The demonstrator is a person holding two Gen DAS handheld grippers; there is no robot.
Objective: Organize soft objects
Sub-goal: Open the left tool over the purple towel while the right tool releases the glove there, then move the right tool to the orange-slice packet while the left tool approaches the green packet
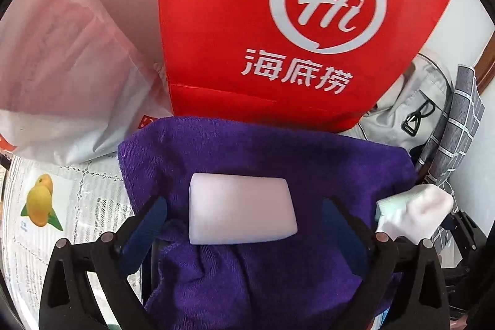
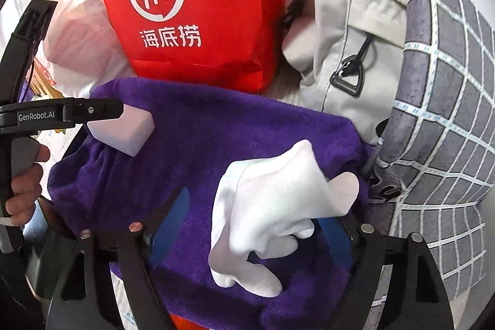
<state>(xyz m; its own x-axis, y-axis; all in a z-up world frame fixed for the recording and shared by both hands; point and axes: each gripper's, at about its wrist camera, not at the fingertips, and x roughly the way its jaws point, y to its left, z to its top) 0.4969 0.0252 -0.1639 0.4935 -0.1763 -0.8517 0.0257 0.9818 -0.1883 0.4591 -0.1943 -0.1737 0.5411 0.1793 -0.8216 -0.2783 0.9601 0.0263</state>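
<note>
A purple towel [image 1: 256,268] lies spread in front of both grippers; it also shows in the right wrist view [image 2: 191,150]. A white foam block [image 1: 239,211] rests on it between the open fingers of my left gripper [image 1: 244,221], not squeezed. The block also shows in the right wrist view [image 2: 122,132] with the left gripper [image 2: 66,113] above it. A white sock [image 2: 266,206] lies crumpled on the towel between the open fingers of my right gripper [image 2: 256,231]. The sock also shows at the right of the left wrist view [image 1: 414,212].
A red paper bag [image 1: 278,20] with a white logo stands behind the towel, also in the right wrist view [image 2: 198,5]. A translucent plastic bag [image 1: 62,67] lies left. A grey backpack [image 2: 340,36] and a grey checked cushion [image 2: 448,98] lie right. A mango card [image 1: 40,200] lies on a lace cloth.
</note>
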